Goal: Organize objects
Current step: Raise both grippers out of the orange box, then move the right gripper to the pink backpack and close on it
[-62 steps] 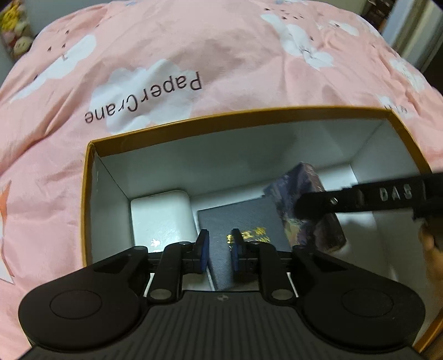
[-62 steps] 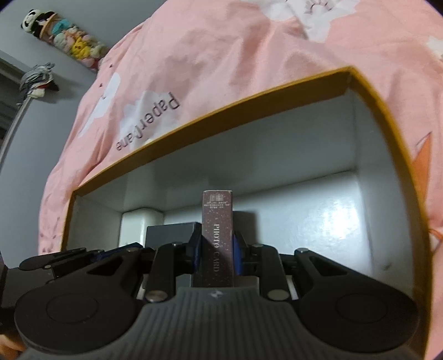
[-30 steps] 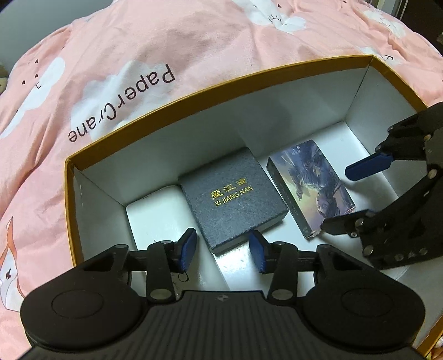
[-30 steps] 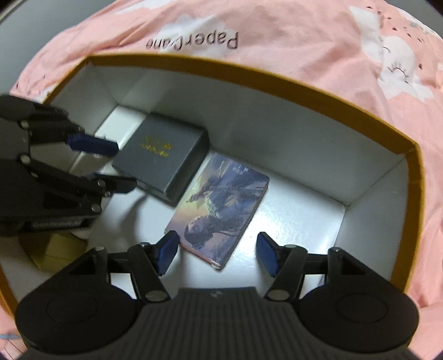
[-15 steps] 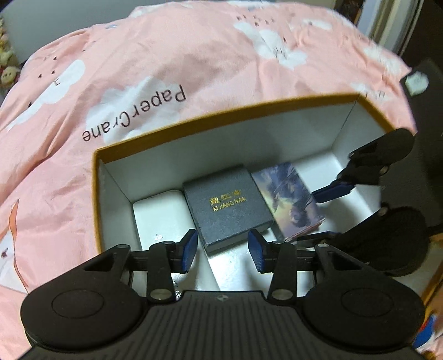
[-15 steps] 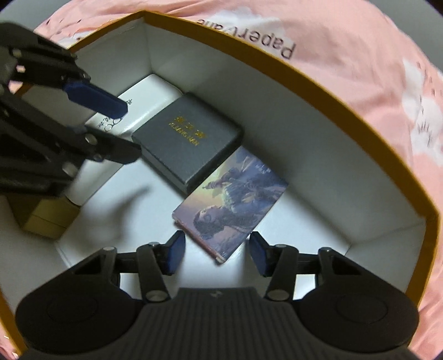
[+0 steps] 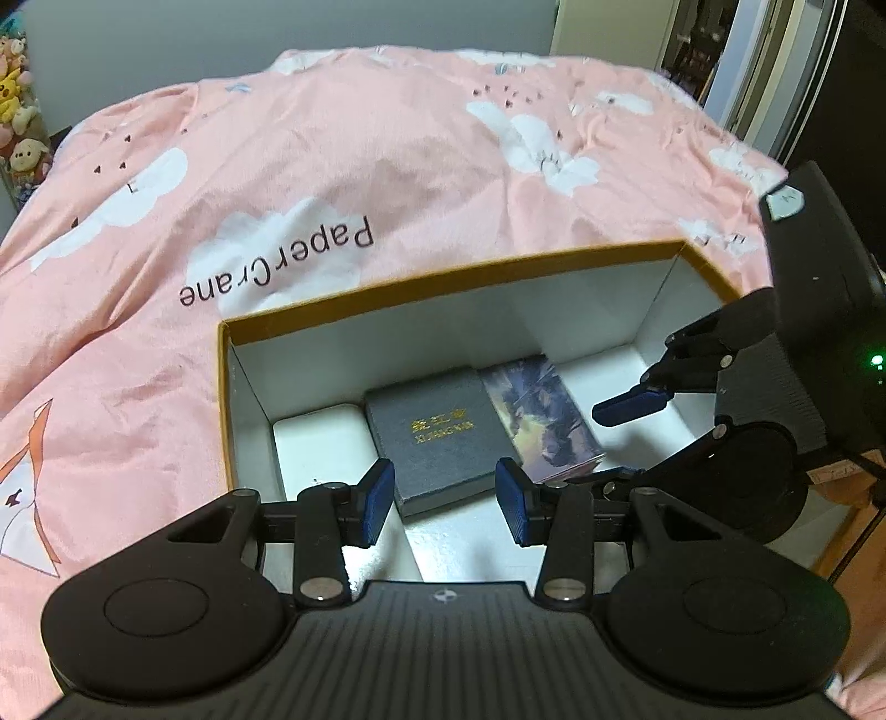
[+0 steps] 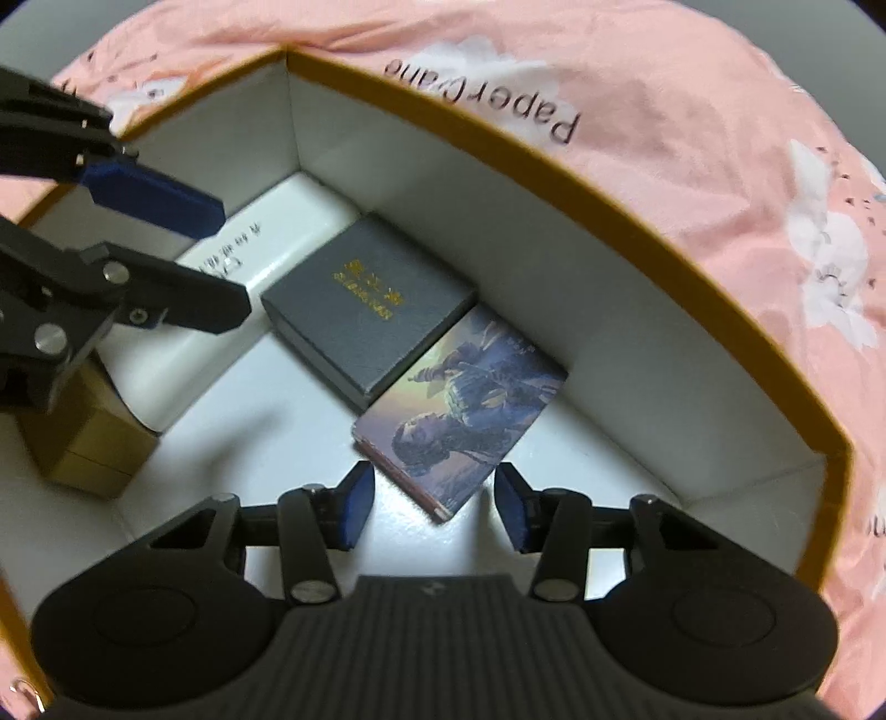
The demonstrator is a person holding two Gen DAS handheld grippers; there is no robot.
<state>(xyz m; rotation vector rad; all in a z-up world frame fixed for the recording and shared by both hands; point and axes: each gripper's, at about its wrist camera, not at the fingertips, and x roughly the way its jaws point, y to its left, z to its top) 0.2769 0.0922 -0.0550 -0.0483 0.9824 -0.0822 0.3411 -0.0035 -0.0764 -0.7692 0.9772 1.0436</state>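
Beyond my bed's pink cloud-print cover [image 7: 387, 166] I see a grey wall [image 7: 277, 33], plush toys [image 7: 16, 111] stacked by its left edge, and a door frame [image 7: 775, 72] at right.

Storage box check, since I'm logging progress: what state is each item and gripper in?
Storage box: lid off, on the pink bedspread.
White box: flat inside.
Grey box: flat, closed.
Photo card pack: flat, released.
Gold box: inside, closed.
Left gripper: open, empty.
Right gripper: open, fingers just closing, empty.
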